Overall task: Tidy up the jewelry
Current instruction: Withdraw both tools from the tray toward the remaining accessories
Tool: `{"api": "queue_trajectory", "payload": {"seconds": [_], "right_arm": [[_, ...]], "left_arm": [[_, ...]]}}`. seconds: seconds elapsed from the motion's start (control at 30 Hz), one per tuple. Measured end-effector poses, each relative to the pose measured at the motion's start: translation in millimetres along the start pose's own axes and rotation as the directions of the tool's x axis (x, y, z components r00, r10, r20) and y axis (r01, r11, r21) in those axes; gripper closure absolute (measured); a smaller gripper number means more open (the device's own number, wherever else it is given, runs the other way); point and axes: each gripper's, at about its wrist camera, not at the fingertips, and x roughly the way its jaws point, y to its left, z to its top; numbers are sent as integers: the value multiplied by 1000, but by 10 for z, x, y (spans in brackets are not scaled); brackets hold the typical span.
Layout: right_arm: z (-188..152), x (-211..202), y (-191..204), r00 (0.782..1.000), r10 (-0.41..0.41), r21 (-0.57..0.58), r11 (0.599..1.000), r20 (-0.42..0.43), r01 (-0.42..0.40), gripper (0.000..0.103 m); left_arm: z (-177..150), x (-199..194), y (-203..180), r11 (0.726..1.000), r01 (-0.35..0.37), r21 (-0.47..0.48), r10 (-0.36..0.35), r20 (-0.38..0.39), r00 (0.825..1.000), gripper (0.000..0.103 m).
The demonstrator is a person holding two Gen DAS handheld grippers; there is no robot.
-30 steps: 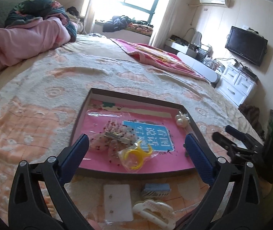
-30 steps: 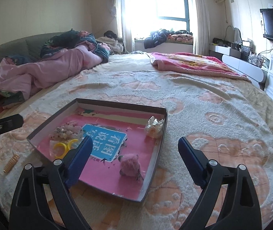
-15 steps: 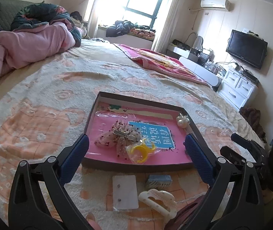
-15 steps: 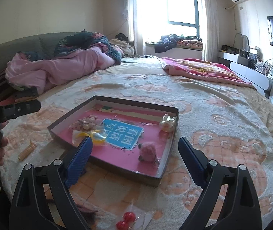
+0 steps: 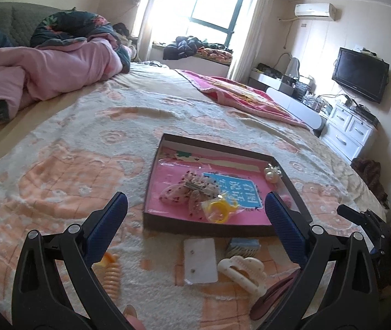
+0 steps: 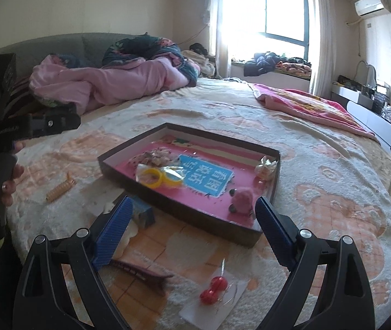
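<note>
A shallow brown tray (image 5: 209,227) (image 6: 187,214) with a pink floor lies on the bed. Inside it are a bagged yellow ring (image 5: 217,210) (image 6: 154,177), a spotted hair bow (image 5: 187,189), a pearl piece (image 5: 272,173) (image 6: 265,166) and a pink fuzzy piece (image 6: 243,199). On the blanket in front lie an earring card (image 5: 199,260), a cream claw clip (image 5: 243,271), a blue comb (image 5: 243,246), an orange spiral tie (image 5: 111,277) (image 6: 60,188), a maroon clip (image 6: 140,271) and red bead earrings (image 6: 213,288). My left gripper (image 5: 195,220) and right gripper (image 6: 191,220) both hover open and empty short of the tray.
A pink quilt (image 5: 44,68) is piled at the bed's far left and a pink blanket (image 5: 244,96) lies at the far right. White drawers (image 5: 352,129) and a wall television (image 5: 360,74) stand beyond the bed's right edge. A hand (image 6: 8,176) holds the left gripper.
Both grippers have drawn back and risen from the tray. More loose pieces on the blanket in front of it have come into view. The jaws stayed open.
</note>
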Motion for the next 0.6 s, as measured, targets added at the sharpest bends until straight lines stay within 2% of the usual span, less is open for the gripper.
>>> {"api": "queue_trajectory", "payload": {"seconds": [0.2, 0.6], "right_arm": [[-78, 3, 101, 1000, 22, -26, 999, -19, -22, 15], [-240, 43, 346, 995, 74, -84, 993, -68, -79, 15]], "left_arm": [[-87, -90, 128, 999, -27, -29, 27, 0, 1000, 11], [-270, -222, 269, 995, -104, 0, 104, -20, 994, 12]]}}
